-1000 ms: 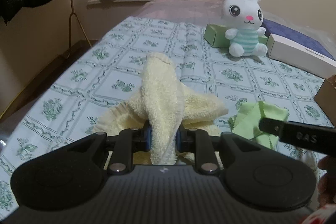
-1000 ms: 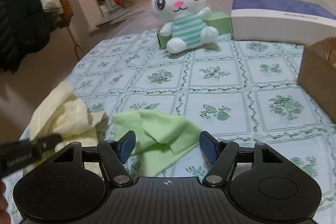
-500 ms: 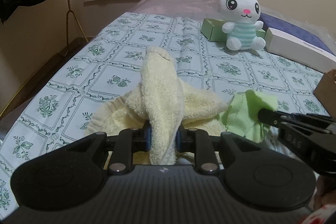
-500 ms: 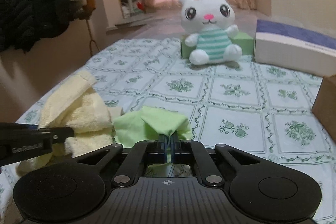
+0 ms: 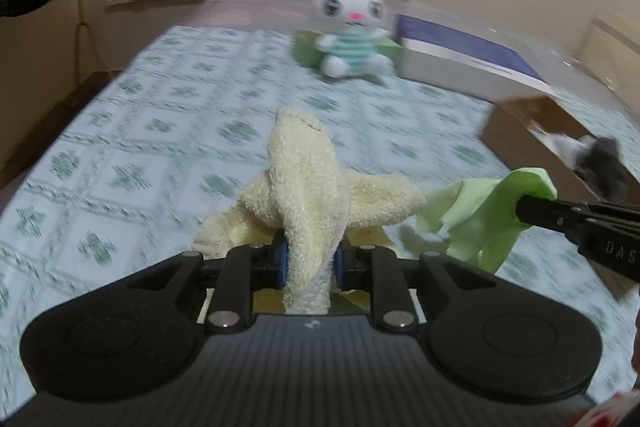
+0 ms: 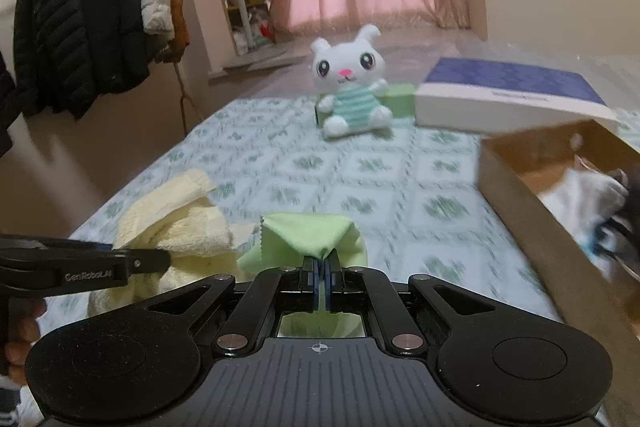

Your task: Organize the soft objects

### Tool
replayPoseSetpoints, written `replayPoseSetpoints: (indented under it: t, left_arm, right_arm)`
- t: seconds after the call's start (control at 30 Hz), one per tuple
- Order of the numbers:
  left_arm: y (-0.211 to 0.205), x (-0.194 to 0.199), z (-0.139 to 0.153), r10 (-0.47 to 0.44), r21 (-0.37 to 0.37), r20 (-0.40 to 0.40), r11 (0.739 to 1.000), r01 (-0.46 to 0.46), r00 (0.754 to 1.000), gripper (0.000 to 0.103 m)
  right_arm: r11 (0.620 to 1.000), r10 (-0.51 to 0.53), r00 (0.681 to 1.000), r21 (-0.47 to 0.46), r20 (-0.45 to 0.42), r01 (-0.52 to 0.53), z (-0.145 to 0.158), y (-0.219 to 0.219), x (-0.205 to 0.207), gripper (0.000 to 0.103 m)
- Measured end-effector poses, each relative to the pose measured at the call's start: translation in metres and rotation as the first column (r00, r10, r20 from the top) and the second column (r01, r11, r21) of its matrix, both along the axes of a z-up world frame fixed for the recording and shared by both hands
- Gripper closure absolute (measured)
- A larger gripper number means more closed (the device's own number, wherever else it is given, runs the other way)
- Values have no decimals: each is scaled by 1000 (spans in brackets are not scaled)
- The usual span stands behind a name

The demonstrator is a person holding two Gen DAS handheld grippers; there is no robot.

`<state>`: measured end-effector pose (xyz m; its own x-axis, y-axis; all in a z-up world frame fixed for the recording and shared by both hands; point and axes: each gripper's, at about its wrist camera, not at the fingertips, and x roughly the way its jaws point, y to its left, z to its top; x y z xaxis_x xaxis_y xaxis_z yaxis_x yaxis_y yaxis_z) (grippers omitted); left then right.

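Fluffy cream towel (image 5: 304, 183) bunched, lifted, thin green cloth (image 6: 316, 237) draped, lifted

Fuzzy terry yellow towel (image 5: 304, 183), smooth green cloth (image 6: 316, 239), matt cardboard box (image 6: 532, 211).

The left tongs (image 5: 310, 261) are clamped on a fold of the yellow towel (image 5: 304, 187), the blue pads pressing it from both sides, and they are raised above the bed near its near edge. The right tongs (image 6: 322, 277) are closed tight on a pinch of the green cloth (image 6: 316, 239), blue pads almost meeting, likewise raised off the bed and just beside the left pair, toward the bed's right side. At the left edge of the right wrist view, fingers (image 6: 20, 331) of the left hand wrap the left tool's handle.
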<state>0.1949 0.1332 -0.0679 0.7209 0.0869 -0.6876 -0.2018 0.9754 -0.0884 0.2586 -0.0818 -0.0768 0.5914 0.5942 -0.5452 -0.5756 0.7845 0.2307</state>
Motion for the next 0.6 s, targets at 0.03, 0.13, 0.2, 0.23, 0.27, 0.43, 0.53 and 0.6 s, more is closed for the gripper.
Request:
replayPoseSetpoints:
  t: [0.03,0.13,0.2,0.23,0.27,0.43,0.53,0.6]
  left_arm:
    - [-6,-6,0,-14,-9,-11,1000,14,1000,83]
    - [-23,-19,-4,-44,-20,-43,999,43,998,83]
    - [-29,-23,-9,-45,-18,-65,999,44,997,83]
    - [-30,-23,-12,-43,-19,-77,999,42,996,83]
    - [-31,-22,-14,-40,-20,-91,999,38,995,83]
    - [-34,-16,-20,-33,-1,-109,999,33,994,83]
    - [-33,-13,-26,-25,1,-121,1000,25,992,83]
    - [-32,-11,-30,-22,-2,-133,1000,22,991,83]
  right_arm:
    - [1000,12,1000,-17,-16,-12,2,-9,-7,100]
    - [992,50,996,-111,-72,-58,-1,-25,-26,100]
    - [981,54,993,-179,-104,-72,-8,-29,-35,100]
    - [977,54,992,-198,-114,-76,-13,-29,-36,100]
    - [975,43,991,-211,-126,-69,-19,-29,-36,100]
    - [979,10,993,-201,-122,-35,-42,-19,-27,100]
    - [980,-9,992,-198,-123,-15,-53,-13,-21,91]
    - [980,-9,993,-200,-121,-16,-55,-13,-20,70]
